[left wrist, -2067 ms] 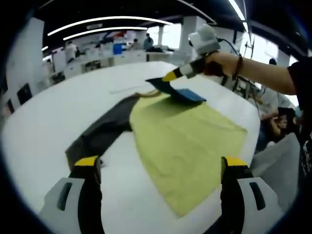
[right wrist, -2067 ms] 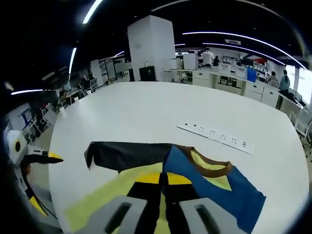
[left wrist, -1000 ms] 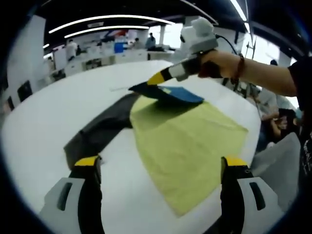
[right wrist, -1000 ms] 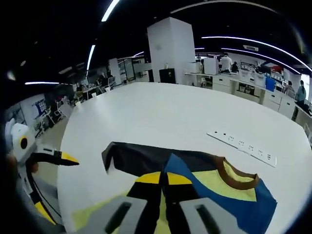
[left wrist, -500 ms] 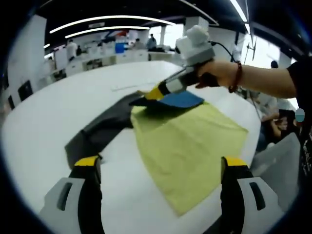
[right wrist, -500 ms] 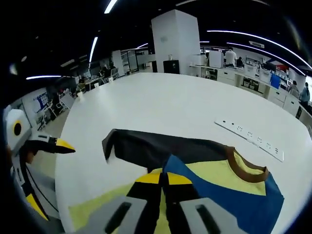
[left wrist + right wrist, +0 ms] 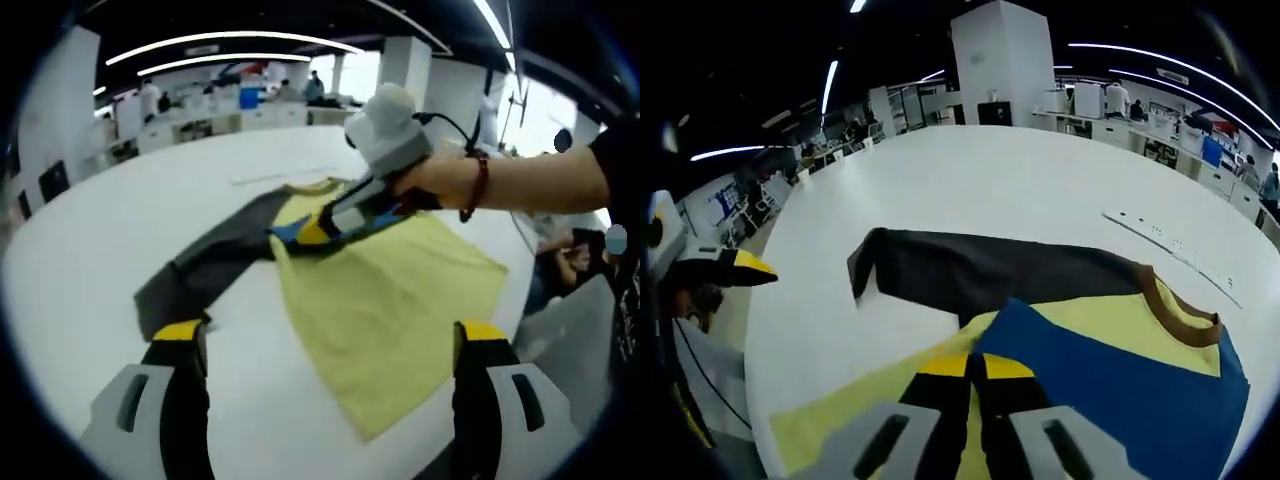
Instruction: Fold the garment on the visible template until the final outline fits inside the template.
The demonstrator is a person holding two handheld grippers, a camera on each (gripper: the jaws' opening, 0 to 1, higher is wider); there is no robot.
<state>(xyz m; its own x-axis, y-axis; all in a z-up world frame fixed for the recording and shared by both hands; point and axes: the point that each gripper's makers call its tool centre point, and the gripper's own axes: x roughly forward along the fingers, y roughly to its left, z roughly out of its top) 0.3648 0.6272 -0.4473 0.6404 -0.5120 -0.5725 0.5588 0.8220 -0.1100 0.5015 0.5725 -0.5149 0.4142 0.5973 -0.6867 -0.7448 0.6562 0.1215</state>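
On white table, right hand-held gripper pinching garment edge

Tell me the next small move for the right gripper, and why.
Probably lay the blue sleeve down flat across the yellow shirt body and release. The right gripper is shut on the sleeve's edge, already over the body, while the dark sleeve lies unfolded.

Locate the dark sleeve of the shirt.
In the right gripper view the dark sleeve lies flat on the white table, stretching left from the brown collar.
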